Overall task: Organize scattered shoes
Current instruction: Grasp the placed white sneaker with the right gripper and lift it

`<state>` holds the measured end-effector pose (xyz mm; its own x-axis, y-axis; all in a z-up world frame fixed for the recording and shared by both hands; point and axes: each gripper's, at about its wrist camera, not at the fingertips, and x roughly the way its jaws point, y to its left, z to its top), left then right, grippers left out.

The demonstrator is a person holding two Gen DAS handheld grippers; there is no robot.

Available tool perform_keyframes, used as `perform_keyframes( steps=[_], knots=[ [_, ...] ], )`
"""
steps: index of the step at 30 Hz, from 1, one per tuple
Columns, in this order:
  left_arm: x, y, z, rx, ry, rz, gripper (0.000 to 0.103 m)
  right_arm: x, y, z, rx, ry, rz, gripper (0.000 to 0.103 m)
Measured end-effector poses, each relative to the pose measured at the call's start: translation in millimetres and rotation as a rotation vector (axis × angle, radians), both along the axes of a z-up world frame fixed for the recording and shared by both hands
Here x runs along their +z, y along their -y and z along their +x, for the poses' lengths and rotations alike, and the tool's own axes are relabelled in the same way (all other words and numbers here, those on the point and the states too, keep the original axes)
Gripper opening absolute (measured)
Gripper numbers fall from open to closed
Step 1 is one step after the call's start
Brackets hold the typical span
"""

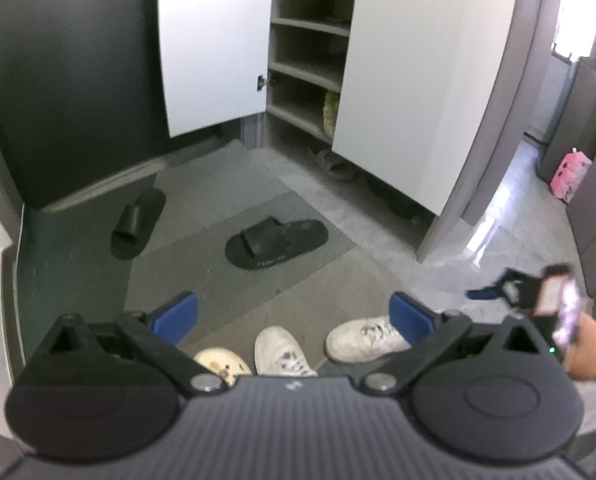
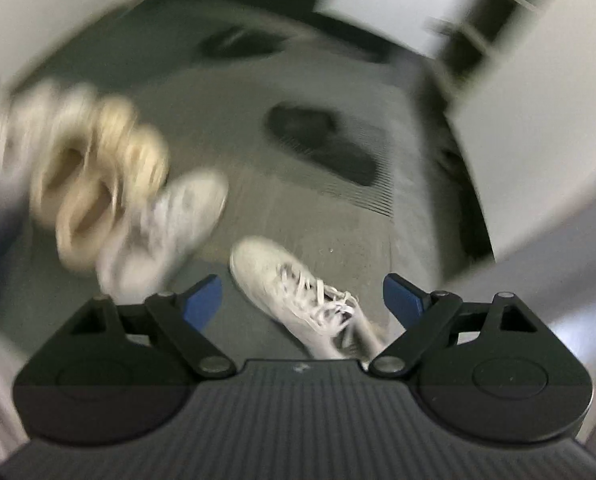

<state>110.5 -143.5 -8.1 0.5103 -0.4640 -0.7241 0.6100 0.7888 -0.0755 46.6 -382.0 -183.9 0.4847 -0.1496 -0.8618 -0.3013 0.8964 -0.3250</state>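
Note:
In the left wrist view, two black slides lie on the grey mat: one (image 1: 276,242) in the middle, one (image 1: 138,224) to its left. Two white sneakers (image 1: 282,352) (image 1: 364,340) and a cream shoe (image 1: 222,362) lie just below my open, empty left gripper (image 1: 294,314). My right gripper shows at the right edge (image 1: 510,286). In the blurred right wrist view, my right gripper (image 2: 302,296) is open and empty above a white sneaker (image 2: 298,292). Another white sneaker (image 2: 170,224) and cream shoes (image 2: 98,176) lie left. A black slide (image 2: 322,144) lies farther off.
An open shoe cabinet (image 1: 310,64) with grey shelves stands behind the mat, its white doors (image 1: 414,80) swung out. A dark sandal (image 1: 336,164) lies under the cabinet. A pink bag (image 1: 570,174) sits in the hallway at right. A dark wall (image 1: 70,80) closes off the left.

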Motion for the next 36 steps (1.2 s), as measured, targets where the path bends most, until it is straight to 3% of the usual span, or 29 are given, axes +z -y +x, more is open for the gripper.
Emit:
perform_keyframes(
  steps=[3, 7, 8, 11, 13, 16, 19, 22, 26, 31, 36],
  knots=[
    [-1.8, -12.2, 4.7, 0.029, 0.005, 0.015, 0.103, -44.3, 7.1, 8.3, 0.109, -0.174, -0.066, 0.089],
    [-6.7, -28.5, 11.0, 0.083, -0.009, 0.031, 0.103, -80.8, 30.2, 18.7, 0.204, -0.299, -0.137, 0.089],
    [-7.5, -33.2, 11.8, 0.104, -0.005, 0.032, 0.103, -93.7, 42.5, 25.5, 0.188, -0.312, -0.163, 0.089],
    [-9.6, -39.3, 14.4, 0.147, 0.008, 0.046, 0.103, -122.4, 73.1, 42.2, 0.042, -0.339, -0.11, 0.089],
    [-11.7, -39.6, 21.1, 0.154, -0.02, 0.043, 0.103, -147.2, 85.3, 45.9, 0.058, -0.391, -0.078, 0.089],
    [-16.3, -38.7, 33.1, 0.181, -0.029, 0.052, 0.103, -170.9, 96.2, 50.4, 0.074, -0.388, -0.063, 0.089],
    [-20.0, -34.5, 47.0, 0.216, -0.004, 0.085, 0.103, -194.2, 108.2, 61.7, 0.056, -0.376, -0.027, 0.068],
    [-25.8, -27.2, 65.6, 0.213, -0.055, 0.077, 0.103, -211.8, 108.6, 68.7, 0.041, -0.387, 0.041, 0.063],
    [-32.0, -18.7, 86.8, 0.23, -0.093, 0.071, 0.103, -227.5, 101.1, 73.4, 0.028, -0.416, 0.091, 0.036],
    [-30.8, -18.0, 94.9, 0.241, -0.119, 0.035, 0.103, -220.5, 103.8, 78.6, -0.109, -0.424, 0.194, 0.032],
    [-12.3, -52.7, 92.5, 0.353, -0.165, -0.159, 0.103, -200.7, 88.0, 79.3, -0.198, -0.407, 0.305, 0.026]
  ],
)
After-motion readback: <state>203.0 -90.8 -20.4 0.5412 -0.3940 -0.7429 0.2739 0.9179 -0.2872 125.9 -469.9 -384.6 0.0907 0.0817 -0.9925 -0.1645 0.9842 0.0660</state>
